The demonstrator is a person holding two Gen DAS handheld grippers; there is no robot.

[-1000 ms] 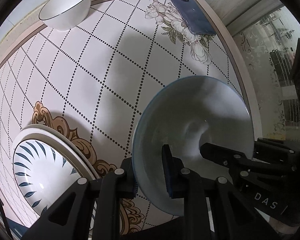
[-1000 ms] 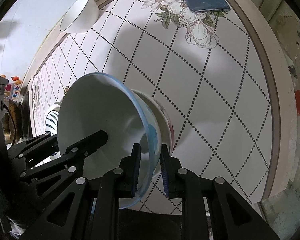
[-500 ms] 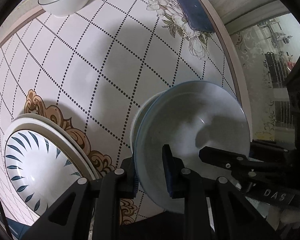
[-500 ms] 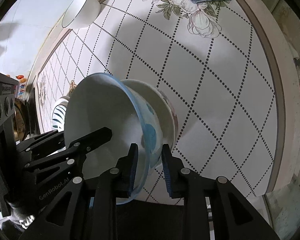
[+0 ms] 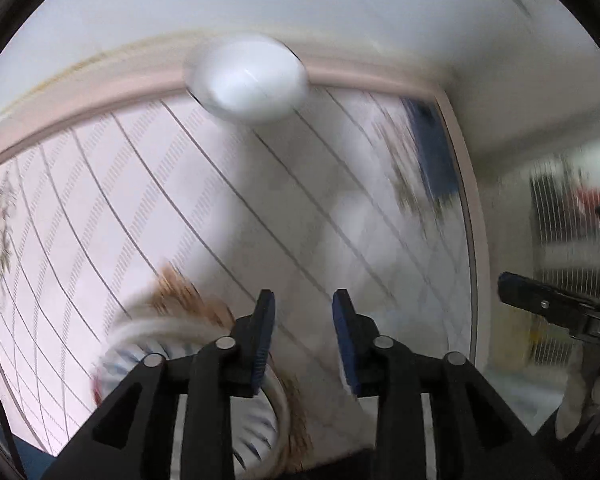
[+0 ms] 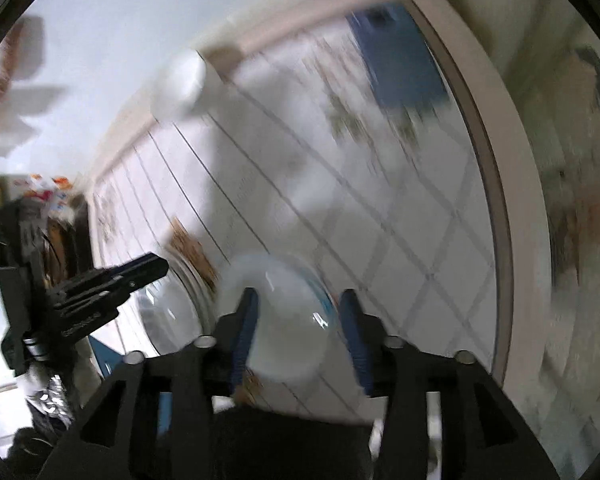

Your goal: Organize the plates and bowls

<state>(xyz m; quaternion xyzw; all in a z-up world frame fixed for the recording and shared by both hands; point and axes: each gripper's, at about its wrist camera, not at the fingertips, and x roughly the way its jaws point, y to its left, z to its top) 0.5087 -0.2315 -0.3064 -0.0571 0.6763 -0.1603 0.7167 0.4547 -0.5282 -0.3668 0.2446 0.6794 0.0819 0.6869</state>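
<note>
- Both views are smeared with motion blur, so fine detail is hard to read.
- Left wrist view: the left gripper (image 5: 303,312) sits at bottom centre, its two blue-padded fingers (image 5: 265,320) parted with a plain gap between them and nothing in it.
- Under its left finger, lower left of the frame, a striped plate (image 5: 140,356) lies on the table (image 5: 100,208), partly hidden by the black arms.
- At upper centre, a white bowl (image 5: 247,80) stands near the table's far pink border, well apart from the gripper.
- A dark blue phone (image 5: 434,148) lies at upper right, close to the table's right edge.
- At the right edge of that frame, a black finger of the right gripper (image 5: 540,306) pokes in.
- Right wrist view: the right gripper (image 6: 298,308) is at bottom centre, fingers spread wide and empty.
- Between those fingers in the frame, a blue-rimmed bowl (image 6: 288,320) sits upright on the table, mouth up; whether the pads touch it I cannot tell through the blur.
- Just to its left, a pale rounded plate edge (image 6: 168,316) shows, and the left gripper reaches in over it from the left side.
- The white bowl appears at upper left here, the phone at upper right.
</note>
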